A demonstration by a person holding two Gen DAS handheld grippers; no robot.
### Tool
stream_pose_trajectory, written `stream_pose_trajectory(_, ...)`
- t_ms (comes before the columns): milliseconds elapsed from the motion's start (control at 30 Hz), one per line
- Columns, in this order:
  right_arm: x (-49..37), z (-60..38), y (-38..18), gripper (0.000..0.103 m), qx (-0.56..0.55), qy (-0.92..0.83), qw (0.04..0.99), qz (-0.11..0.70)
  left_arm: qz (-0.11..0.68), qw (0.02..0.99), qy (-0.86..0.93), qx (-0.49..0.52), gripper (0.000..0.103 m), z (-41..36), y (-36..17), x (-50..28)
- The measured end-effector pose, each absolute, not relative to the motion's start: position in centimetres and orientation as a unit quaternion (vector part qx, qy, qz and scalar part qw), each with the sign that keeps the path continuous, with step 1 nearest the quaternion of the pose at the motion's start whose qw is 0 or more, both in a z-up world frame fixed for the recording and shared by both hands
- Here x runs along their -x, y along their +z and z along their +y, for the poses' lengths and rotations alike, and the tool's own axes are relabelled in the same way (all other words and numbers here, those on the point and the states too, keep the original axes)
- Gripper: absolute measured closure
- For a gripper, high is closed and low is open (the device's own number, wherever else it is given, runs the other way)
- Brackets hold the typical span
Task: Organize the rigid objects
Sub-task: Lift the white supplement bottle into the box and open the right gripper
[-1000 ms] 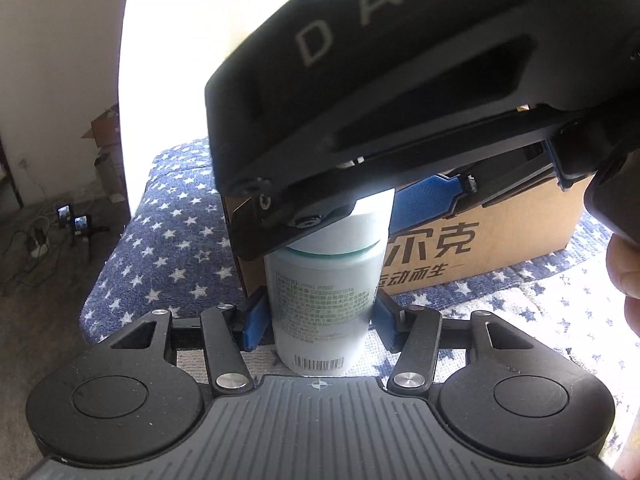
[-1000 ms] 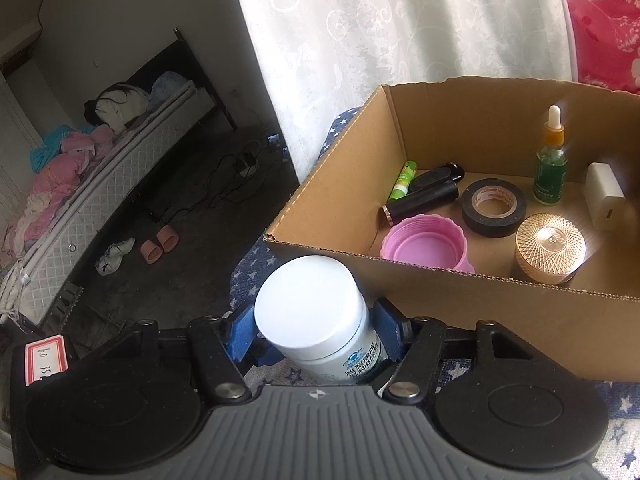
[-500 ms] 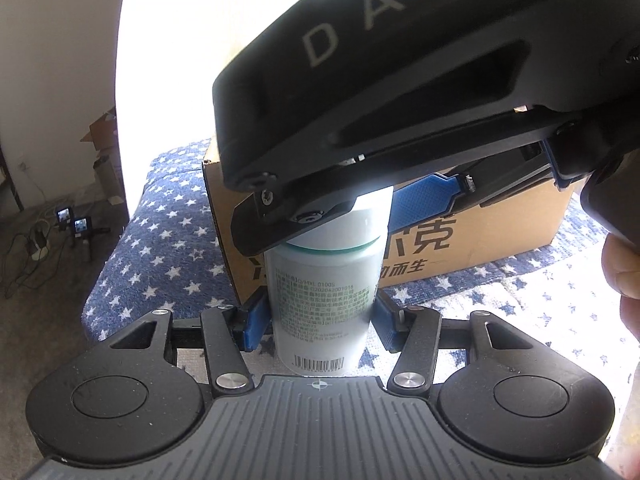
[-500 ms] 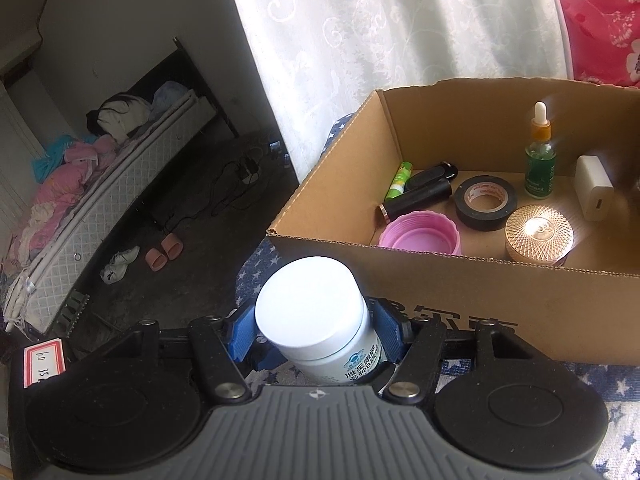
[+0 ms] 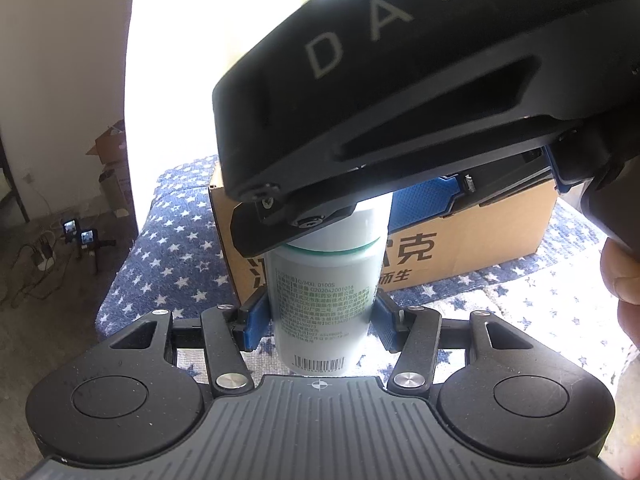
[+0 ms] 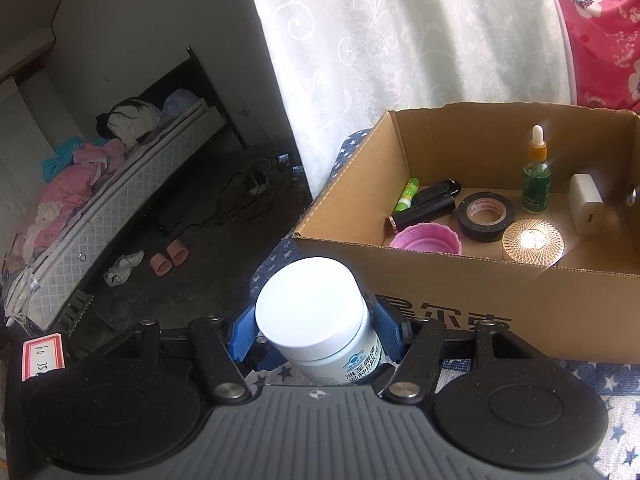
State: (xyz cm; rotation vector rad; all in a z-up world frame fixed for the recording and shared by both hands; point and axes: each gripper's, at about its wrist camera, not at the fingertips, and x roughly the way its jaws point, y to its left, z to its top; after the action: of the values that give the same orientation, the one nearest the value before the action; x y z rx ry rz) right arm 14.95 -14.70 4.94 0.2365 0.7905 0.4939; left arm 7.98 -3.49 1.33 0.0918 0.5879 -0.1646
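Observation:
A white pill bottle [image 5: 320,280] with a printed label and barcode stands upright between the blue pads of my left gripper [image 5: 320,312], which is shut on its lower body. From above, my right gripper [image 6: 314,332] is shut on the same bottle [image 6: 312,304] just under its white cap. In the left wrist view the right gripper's black body [image 5: 400,120] fills the upper half and hides the cap. The open cardboard box [image 6: 480,300] lies just beyond the bottle on a star-patterned blue cloth [image 5: 172,248].
The box holds a pink lid [image 6: 426,240], black tape [image 6: 486,216], a green dropper bottle [image 6: 536,184], a white charger [image 6: 586,204], a gold-topped jar [image 6: 532,240] and a black tube [image 6: 424,210]. A thumb [image 5: 620,272] shows at right. The floor drops off left of the cloth.
Both grippers have drawn slightly up and back from the box with the bottle held between them. The box now looks farther off and more of its front wall shows.

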Motion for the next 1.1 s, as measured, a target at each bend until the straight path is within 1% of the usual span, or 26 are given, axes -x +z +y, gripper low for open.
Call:
stream_pose_trajectory(100, -14.4, -14.8, 5.4, 0.038, -0.112, 0.240, 0.889, 0.373, 0.284, 0.954, -0.079, -0.047, 0.050, -3.3, 1.2, -7.8)
stream_pose_trajectory(367, -12.8, -15.3, 7.7, 0.038, -0.105, 0.247, 0.899, 0.347, 0.257, 0.961, -0.081, -0.062, 0.050, -4.2, 3.0, -6.7)
stream_pose_trajectory(600, -12.2, -17.0, 11.8, 0.039, -0.094, 0.242, 0.915, 0.310, 0.219, 0.966, -0.110, -0.081, 0.049, -5.6, 6.1, -6.7)
stream_pose_trajectory(767, -13.4, -19.3, 15.0, 0.039, -0.090, 0.231, 0.922, 0.297, 0.201, 0.964, -0.148, -0.096, 0.050, -7.1, 9.1, -8.9)
stream_pose_trajectory(933, -16.6, -22.8, 16.3, 0.039, -0.098, 0.209, 0.922, 0.310, 0.221, 0.951, -0.203, -0.080, 0.050, -9.0, 11.0, -13.3)
stream_pose_trajectory(1100, -20.5, -26.5, 15.2, 0.039, -0.111, 0.183, 0.918, 0.333, 0.267, 0.930, -0.242, -0.067, 0.050, -11.9, 10.4, -18.8)
